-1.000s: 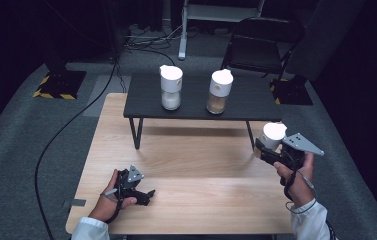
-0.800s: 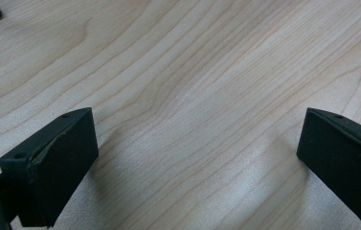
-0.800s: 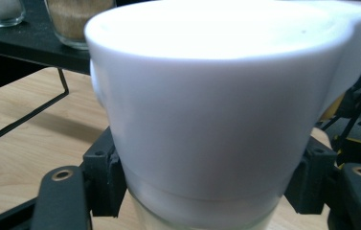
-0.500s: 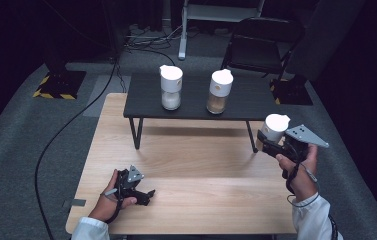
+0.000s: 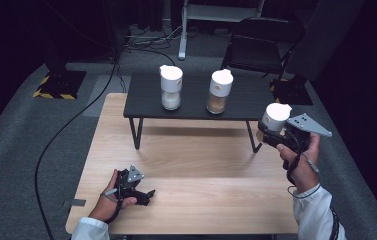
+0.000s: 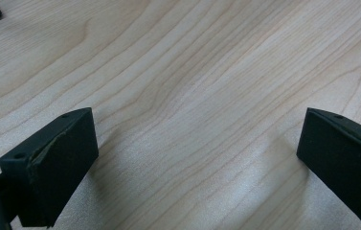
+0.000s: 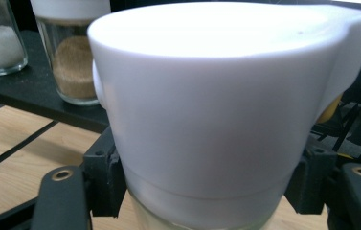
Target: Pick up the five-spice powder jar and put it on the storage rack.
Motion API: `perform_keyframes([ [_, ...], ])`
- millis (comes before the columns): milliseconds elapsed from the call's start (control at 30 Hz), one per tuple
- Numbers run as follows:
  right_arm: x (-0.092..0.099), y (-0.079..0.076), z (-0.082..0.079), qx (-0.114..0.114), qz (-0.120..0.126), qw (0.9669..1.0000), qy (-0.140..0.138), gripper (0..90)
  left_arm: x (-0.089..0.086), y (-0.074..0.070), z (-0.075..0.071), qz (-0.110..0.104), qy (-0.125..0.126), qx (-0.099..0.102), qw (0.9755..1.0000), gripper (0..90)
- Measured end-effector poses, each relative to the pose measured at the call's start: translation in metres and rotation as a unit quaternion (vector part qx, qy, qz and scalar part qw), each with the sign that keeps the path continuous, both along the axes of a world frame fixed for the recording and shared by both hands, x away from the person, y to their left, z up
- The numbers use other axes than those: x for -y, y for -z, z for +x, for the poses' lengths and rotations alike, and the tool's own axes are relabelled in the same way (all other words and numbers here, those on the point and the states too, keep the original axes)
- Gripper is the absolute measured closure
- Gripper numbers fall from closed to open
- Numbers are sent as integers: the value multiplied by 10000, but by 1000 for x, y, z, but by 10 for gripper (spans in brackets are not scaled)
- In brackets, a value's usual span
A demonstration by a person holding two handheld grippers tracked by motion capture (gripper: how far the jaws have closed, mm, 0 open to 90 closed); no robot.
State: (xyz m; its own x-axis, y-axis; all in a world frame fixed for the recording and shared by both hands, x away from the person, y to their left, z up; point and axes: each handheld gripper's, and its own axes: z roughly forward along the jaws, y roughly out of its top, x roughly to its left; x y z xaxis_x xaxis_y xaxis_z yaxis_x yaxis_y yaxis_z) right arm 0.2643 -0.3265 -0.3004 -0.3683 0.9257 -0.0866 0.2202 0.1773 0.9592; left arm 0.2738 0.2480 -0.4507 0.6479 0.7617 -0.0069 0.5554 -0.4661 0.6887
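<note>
High view: I am carrying the third jar (image 5: 275, 119) in the right gripper (image 5: 271, 136), off the right end of the black shelf (image 5: 196, 107) and near the level of its top. The right gripper view is showing the jaws clamped on the glass just under the jar's white lid (image 7: 216, 96), so the grip looks firm. The left gripper (image 5: 143, 194) is resting on the wooden table (image 5: 201, 165), its jaws standing wide with nothing between them.

I judge I am lifting this jar to join the white-filled jar (image 5: 170, 87) and the brown-filled jar (image 5: 219, 92) already standing on the shelf. The next move calls for swinging it in over the free right end, keeping it upright and apart from the brown-filled jar, lowering until the base is sitting flat, then releasing.
</note>
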Motion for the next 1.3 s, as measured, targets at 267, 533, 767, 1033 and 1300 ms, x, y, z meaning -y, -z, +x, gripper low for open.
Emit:
perform_keyframes([
  [267,-4,-11,4,75,5,10000,35,298,0,0,0,-2,5,1,10000,0],
  [533,-9,-16,12,93,97,9999,79,299,0,0,0,0,1,-1,10000,0],
  [767,-14,-23,18,148,97,9998,107,299,0,0,0,-8,0,-3,10000,0],
  [1033,-19,-27,30,159,121,9996,204,299,0,0,0,-2,7,2,10000,0],
  [1300,-22,-30,40,200,148,9994,238,299,0,0,0,1,2,-1,10000,0],
])
